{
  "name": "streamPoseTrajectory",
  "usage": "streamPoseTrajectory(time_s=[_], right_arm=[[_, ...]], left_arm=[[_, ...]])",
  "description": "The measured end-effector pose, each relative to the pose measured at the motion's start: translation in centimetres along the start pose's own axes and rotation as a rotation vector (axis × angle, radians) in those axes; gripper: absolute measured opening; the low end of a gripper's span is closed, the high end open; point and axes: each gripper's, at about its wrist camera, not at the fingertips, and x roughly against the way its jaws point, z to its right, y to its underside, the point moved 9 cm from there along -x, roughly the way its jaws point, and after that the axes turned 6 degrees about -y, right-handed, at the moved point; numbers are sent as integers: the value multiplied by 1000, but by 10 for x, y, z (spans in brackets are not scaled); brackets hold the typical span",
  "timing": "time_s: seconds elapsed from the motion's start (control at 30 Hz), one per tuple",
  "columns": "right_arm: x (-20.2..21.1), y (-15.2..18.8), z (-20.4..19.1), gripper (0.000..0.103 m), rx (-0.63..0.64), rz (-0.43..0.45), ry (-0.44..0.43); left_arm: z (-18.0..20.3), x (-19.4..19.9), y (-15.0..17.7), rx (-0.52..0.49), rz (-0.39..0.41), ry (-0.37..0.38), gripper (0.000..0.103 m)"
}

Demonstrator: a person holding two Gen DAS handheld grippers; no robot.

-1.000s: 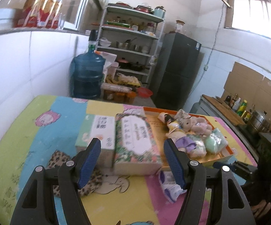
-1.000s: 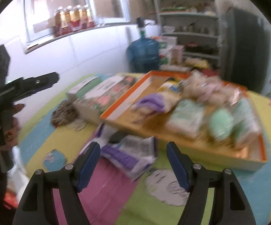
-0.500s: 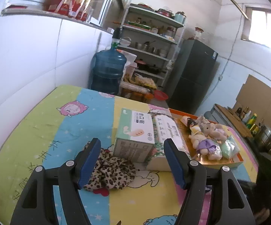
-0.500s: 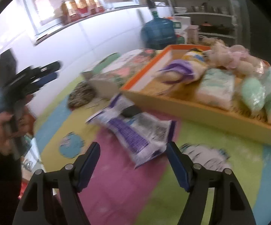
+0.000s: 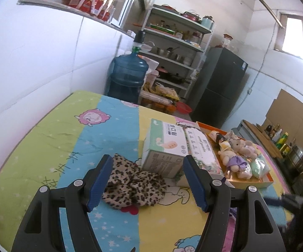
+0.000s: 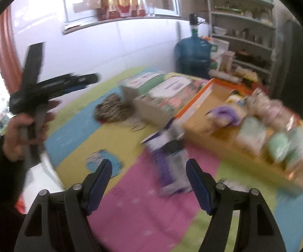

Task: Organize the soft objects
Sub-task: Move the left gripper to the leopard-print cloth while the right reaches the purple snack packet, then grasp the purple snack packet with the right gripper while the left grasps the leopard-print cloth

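Observation:
A leopard-print soft cloth [image 5: 133, 183] lies on the colourful table cover, just in front of my open, empty left gripper [image 5: 147, 180]; it also shows in the right wrist view [image 6: 113, 109]. A purple-and-white soft packet [image 6: 170, 163] lies on the pink patch between the fingers of my open, empty right gripper [image 6: 149, 180]. An orange tray [image 5: 252, 181] holds plush toys [image 5: 233, 153] and pale green packets [image 5: 260, 167]; the tray also shows in the right wrist view [image 6: 195, 130]. The right wrist view is blurred.
Two tissue boxes, a green-white box [image 5: 166, 147] and a floral box [image 5: 201, 151], stand between the cloth and the tray. A blue water jug [image 5: 128, 77], shelves [image 5: 172, 48] and a dark fridge [image 5: 218, 88] stand beyond the table. The left gripper [image 6: 52, 86] shows in the right wrist view.
My left gripper has swung left from the boxes and tray to the leopard cloth. My right gripper has moved over the purple packet, now between its fingers.

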Motion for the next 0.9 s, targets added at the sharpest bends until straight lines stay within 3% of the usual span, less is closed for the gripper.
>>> streamPoseTrajectory(time_s=[0.13, 0.47, 0.53, 0.57, 0.9], right_arm=[[-22, -9, 21, 73, 5, -65, 1], [-69, 7, 20, 71, 101, -202, 50], [-75, 12, 22, 61, 105, -224, 70], [-77, 14, 23, 50, 100, -230, 75], [-71, 16, 10, 42, 51, -151, 64]], left_arm=[[-12, 1, 1, 14, 3, -22, 71], [-34, -8, 9, 19, -33, -48, 71], [-32, -12, 13, 5, -50, -35, 71], [-31, -15, 15, -5, -59, -27, 71], [-21, -53, 37, -120, -212, 106, 77]])
